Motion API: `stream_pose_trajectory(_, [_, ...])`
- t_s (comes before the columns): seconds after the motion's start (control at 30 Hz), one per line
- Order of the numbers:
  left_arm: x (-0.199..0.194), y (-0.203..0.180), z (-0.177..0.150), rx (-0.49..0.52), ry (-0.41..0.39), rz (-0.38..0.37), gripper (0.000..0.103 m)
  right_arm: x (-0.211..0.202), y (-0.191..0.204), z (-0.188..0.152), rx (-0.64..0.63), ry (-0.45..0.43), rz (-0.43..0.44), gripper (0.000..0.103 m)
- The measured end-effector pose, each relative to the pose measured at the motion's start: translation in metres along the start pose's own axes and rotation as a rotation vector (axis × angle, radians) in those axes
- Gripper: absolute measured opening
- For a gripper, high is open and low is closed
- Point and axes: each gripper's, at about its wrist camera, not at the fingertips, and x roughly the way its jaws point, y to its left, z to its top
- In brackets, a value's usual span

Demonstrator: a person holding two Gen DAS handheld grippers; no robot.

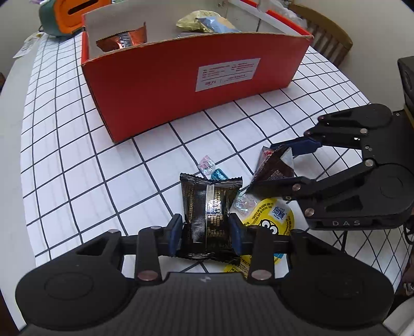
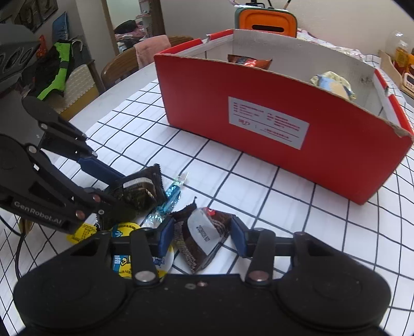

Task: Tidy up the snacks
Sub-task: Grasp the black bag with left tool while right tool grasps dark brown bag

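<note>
A lived-in room around a round table under soft daylight

The table (image 1: 15, 108) is pale, its top mostly covered by a white cloth with a black grid (image 1: 77, 155). Wooden chairs (image 2: 116, 67) stand at its far edge, one draped with a pink towel (image 2: 151, 50). Behind them, a doorway (image 2: 129, 23) opens onto a cluttered space, beside plain light walls (image 2: 349, 18). A green and black garment (image 2: 55, 69) hangs at the left.

Both wrist views sit low and close over the grid-patterned table (image 1: 77, 155), facing the orange-red cardboard box (image 1: 181, 90) at 12 o'clock; each catches the other hand-held gripper (image 1: 289, 165).
</note>
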Motion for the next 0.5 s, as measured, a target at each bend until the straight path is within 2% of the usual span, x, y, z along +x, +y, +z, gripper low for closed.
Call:
stream_pose_trajectory(0.27, [-0.005, -0.001, -0.005, -0.074, -0.031, 0.041, 0.034, -0.011, -0.002, -0.006, 0.065, -0.017, -0.036, 0.034])
stream_pose_trajectory(0.5, [-0.02, 0.0, -0.013, -0.146, -0.068, 0.06, 0.034, -0.028, -0.005, -0.011, 0.131, -0.051, -0.062, 0.031])
